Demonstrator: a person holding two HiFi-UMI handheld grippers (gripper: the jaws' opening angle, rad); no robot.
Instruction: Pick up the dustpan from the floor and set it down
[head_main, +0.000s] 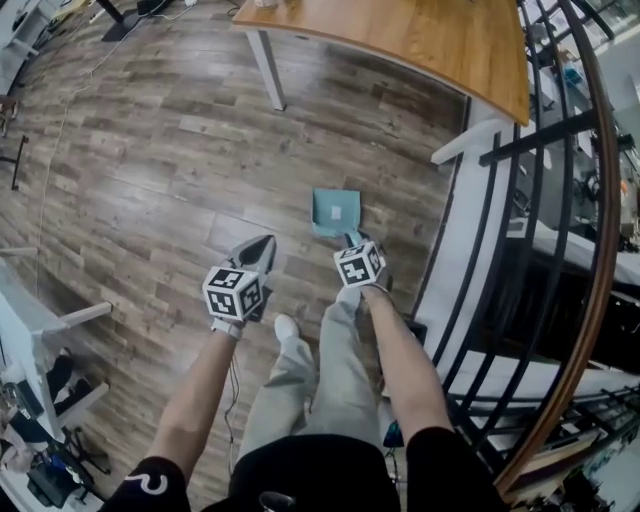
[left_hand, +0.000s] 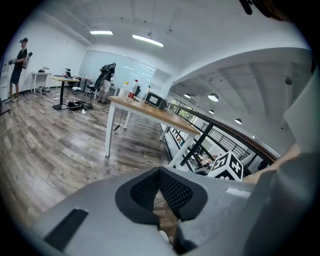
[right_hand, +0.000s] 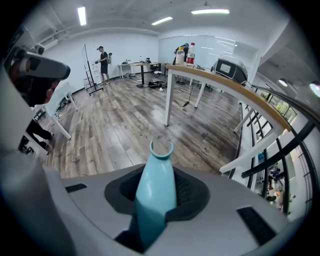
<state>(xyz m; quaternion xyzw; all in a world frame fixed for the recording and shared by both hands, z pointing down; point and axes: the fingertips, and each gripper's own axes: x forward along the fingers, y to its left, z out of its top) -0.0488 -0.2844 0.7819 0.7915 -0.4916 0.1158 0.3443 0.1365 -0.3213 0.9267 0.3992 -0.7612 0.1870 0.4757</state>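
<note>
The teal dustpan (head_main: 335, 210) shows in the head view low over the wooden floor, its pan pointing away from me. Whether it rests on the floor I cannot tell. My right gripper (head_main: 352, 241) is shut on its handle just behind the pan. In the right gripper view the teal handle (right_hand: 156, 185) runs up between the dark pads, and its ring end (right_hand: 161, 147) sticks out beyond the right gripper (right_hand: 156, 197). My left gripper (head_main: 261, 247) hangs to the left of the dustpan, apart from it. The left gripper (left_hand: 161, 192) has its pads together with nothing between them.
A wooden table (head_main: 420, 35) on white legs (head_main: 268, 68) stands ahead. A black railing (head_main: 500, 250) and a white ledge (head_main: 455, 300) run along the right. White furniture (head_main: 40, 330) stands at the left. My leg and white shoe (head_main: 286, 326) are below the grippers. People stand far off (right_hand: 103, 61).
</note>
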